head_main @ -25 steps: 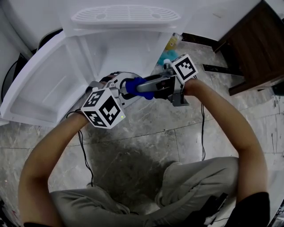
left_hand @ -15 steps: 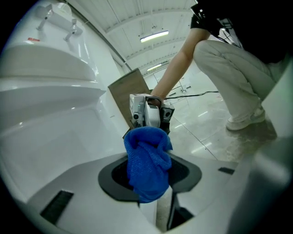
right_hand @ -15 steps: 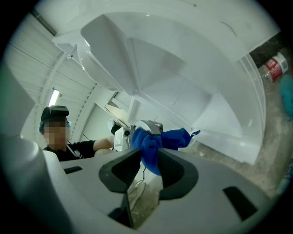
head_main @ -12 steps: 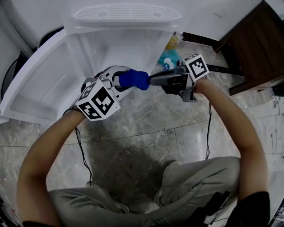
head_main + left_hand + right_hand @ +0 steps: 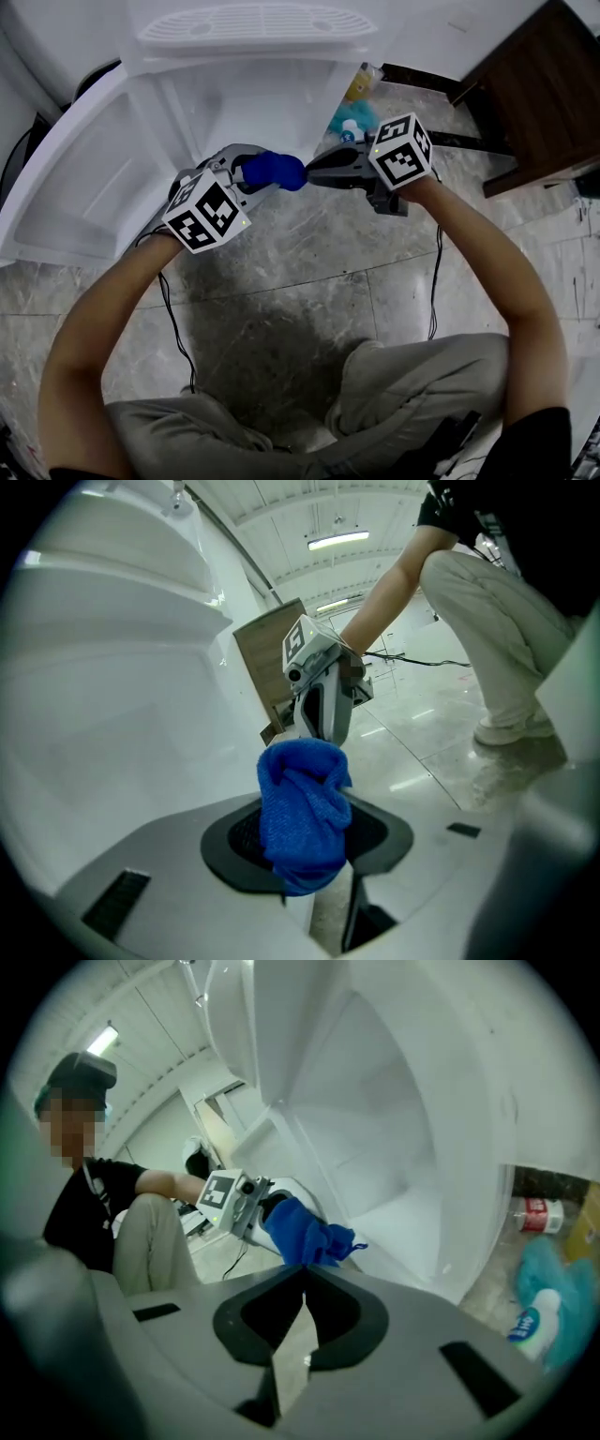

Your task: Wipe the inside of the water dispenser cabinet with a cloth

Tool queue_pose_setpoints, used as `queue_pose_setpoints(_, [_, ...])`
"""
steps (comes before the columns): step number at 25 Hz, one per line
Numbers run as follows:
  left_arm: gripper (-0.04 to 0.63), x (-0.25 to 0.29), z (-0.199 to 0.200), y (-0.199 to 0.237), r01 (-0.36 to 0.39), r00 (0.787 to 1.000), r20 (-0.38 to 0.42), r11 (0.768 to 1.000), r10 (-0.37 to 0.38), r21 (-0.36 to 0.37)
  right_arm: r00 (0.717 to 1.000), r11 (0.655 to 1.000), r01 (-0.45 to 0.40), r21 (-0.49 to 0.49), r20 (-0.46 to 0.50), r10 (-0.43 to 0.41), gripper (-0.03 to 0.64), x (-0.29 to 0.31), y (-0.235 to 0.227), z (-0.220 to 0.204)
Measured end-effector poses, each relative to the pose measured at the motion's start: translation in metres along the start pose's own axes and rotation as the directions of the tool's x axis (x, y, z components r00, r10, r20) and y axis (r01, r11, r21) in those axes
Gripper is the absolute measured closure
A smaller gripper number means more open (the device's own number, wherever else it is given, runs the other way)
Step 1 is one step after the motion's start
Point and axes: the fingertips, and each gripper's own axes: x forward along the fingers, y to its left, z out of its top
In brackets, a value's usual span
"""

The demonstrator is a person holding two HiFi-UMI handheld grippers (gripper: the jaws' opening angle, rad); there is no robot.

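On a grey stone floor, the left gripper squeezes a blue cloth. The right gripper has just been closing. Its jaws are now together, tips at the cloth's edge. Both are in front of the open white cabinet.

- The grey shiny stone floor is made of big tiles with thin lines between them.
- A dark brown wooden cupboard stands on the floor at the upper right.
- A plain white wall rises behind the cupboard.
- Long bright ceiling lights glow high overhead.
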Motion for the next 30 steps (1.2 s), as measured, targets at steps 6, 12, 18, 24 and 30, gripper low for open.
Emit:
queue_pose_setpoints(6, [0.439,0.011,0.005,0.01,-0.016,0.999,0.029,1.0,0.016,-0.015,0.981,0.983,0.037,0.182,0.181,-0.071,0.609,-0.027,-0.034,0.02])
queue_pose_setpoints(12, [0.439,0.01,-0.023,0.017,-0.04,0.999,-0.034,0.998,0.039,-0.042,0.978,0.981,0.062,0.184,0.183,-0.096,0.611,-0.037,-0.044,0.01])
queue_pose_setpoints(18, [0.439,0.028,-0.043,0.062,-0.191,0.965,-0.172,0.98,0.198,0.054,0.997,0.997,0.036,0.07,0.062,-0.04,0.618,-0.013,-0.023,-0.01])
queue_pose_setpoints(24, [0.439,0.063,-0.06,0.118,-0.297,0.895,-0.287,0.937,0.34,0.183,0.998,0.998,0.067,-0.012,0.0,-0.067,0.62,-0.013,-0.028,-0.036])
queue_pose_setpoints(30, [0.439,0.112,-0.079,0.129,-0.274,0.862,-0.37,0.933,0.346,0.236,0.998,1.0,0.02,0.022,-0.059,-0.019,0.62,-0.013,-0.019,-0.081])
